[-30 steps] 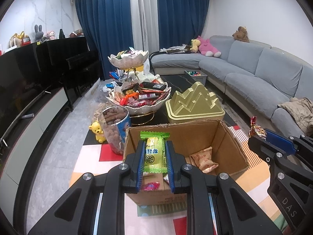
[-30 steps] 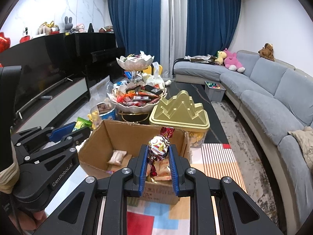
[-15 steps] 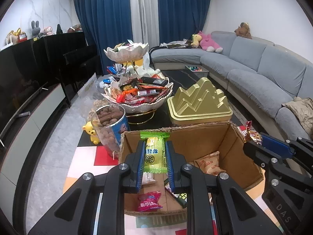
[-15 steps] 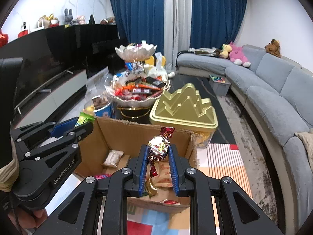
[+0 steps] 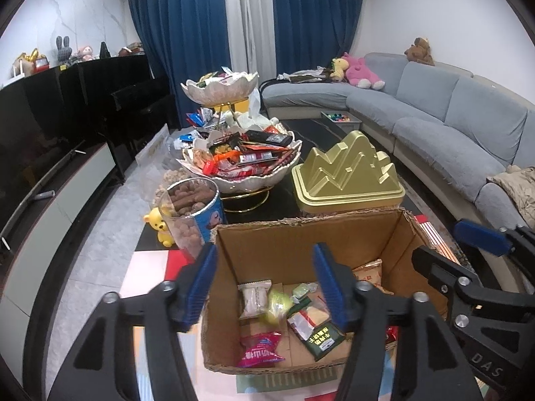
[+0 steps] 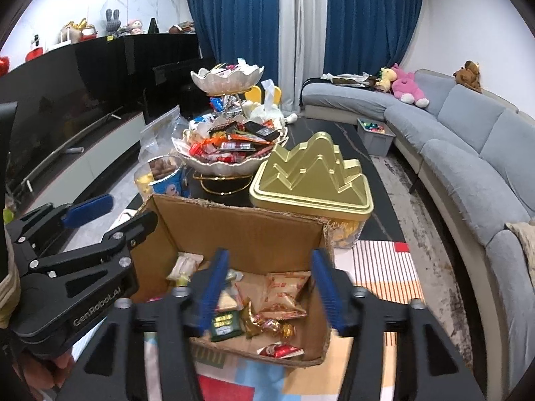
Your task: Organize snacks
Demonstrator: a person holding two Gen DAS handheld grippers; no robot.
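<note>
An open cardboard box [image 5: 294, 244] stands on the table and holds several snack packets. My left gripper [image 5: 265, 280] is open and empty above its left half. A blurred green packet [image 5: 277, 302] lies or falls below it, beside a pink packet [image 5: 259, 354]. My right gripper [image 6: 269, 289] is open and empty over the same box [image 6: 247, 230]. A foil-wrapped candy [image 6: 269, 325] lies in the box under it, next to an orange packet [image 6: 286, 292]. Each gripper shows at the edge of the other's view.
Behind the box stand a two-tier white bowl stand heaped with snacks [image 5: 240, 167], a gold mountain-shaped tin [image 5: 347, 177], a clear tub of brown snacks [image 5: 192, 214] and a yellow bear figure [image 5: 158, 224]. A grey sofa [image 5: 451, 123] runs along the right.
Both grippers moved forward over the box and opened. The green packet left my left gripper and the foil candy left my right gripper; both are now down in the box.
</note>
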